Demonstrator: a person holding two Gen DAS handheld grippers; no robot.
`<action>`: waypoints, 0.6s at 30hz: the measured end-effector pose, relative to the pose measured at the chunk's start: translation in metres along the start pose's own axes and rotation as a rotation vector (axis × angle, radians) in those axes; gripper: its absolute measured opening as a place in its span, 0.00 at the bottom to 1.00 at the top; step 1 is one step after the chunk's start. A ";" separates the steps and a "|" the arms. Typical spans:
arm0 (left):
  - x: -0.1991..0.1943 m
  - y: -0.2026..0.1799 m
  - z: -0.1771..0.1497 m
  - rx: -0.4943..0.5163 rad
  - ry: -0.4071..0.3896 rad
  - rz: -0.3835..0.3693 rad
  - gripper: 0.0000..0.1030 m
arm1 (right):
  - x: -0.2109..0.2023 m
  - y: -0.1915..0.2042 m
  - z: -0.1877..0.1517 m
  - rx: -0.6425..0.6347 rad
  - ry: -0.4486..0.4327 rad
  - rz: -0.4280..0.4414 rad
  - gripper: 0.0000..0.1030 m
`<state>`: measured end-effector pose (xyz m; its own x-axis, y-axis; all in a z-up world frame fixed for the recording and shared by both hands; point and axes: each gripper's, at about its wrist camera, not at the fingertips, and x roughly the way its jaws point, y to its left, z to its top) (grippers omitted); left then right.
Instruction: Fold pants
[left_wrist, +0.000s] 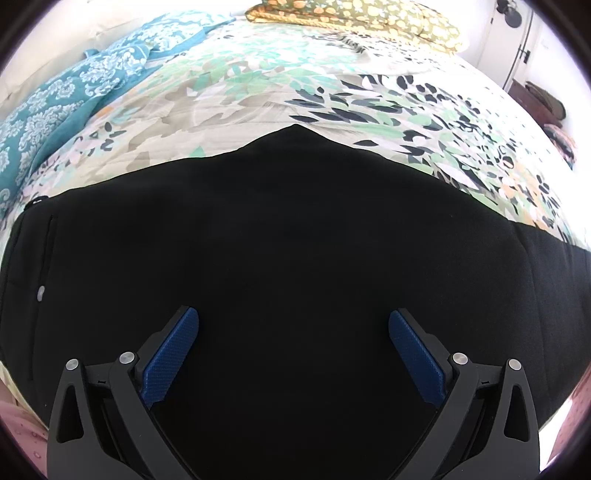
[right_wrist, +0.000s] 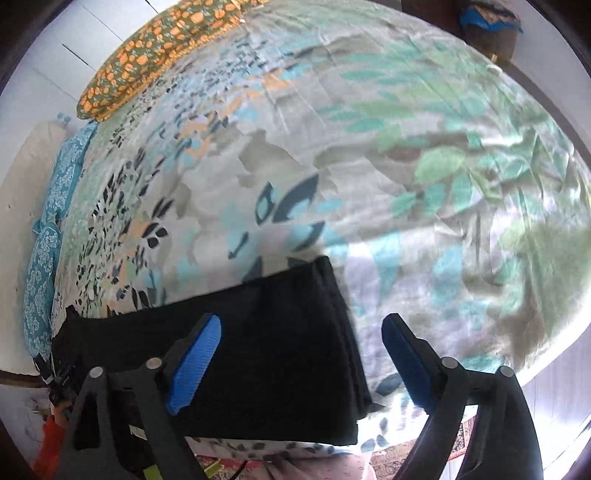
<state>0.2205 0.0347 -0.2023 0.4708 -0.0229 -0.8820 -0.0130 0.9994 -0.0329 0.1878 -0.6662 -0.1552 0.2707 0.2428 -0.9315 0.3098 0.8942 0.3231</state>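
Black pants (left_wrist: 288, 236) lie flat on a floral bedspread (left_wrist: 258, 85), one leg running off to the right. My left gripper (left_wrist: 293, 321) is open and empty, just above the wide upper part of the pants. In the right wrist view the leg ends (right_wrist: 280, 339) lie stacked near the bed's front edge. My right gripper (right_wrist: 301, 328) is open and empty, straddling the right edge of the pants, its left finger over the black cloth and its right finger over the bedspread (right_wrist: 369, 166).
A teal patterned blanket (left_wrist: 62, 103) lies bunched at the left of the bed. An orange-flowered pillow (left_wrist: 354, 18) lies at the head and shows in the right wrist view (right_wrist: 147, 51) too. A patterned rug (right_wrist: 388, 461) lies below the bed's front edge.
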 end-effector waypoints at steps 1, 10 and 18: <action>0.000 0.000 0.000 0.002 -0.001 -0.001 0.99 | 0.006 -0.003 -0.003 -0.005 0.018 0.009 0.82; -0.001 -0.001 -0.002 0.015 -0.014 -0.002 1.00 | 0.035 -0.012 -0.011 -0.079 0.117 0.004 0.58; 0.001 -0.001 -0.001 0.013 -0.015 -0.002 1.00 | 0.014 -0.009 -0.015 0.005 0.080 0.172 0.15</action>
<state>0.2200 0.0340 -0.2032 0.4839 -0.0245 -0.8748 -0.0007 0.9996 -0.0284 0.1752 -0.6655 -0.1741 0.2469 0.4210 -0.8728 0.2697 0.8353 0.4791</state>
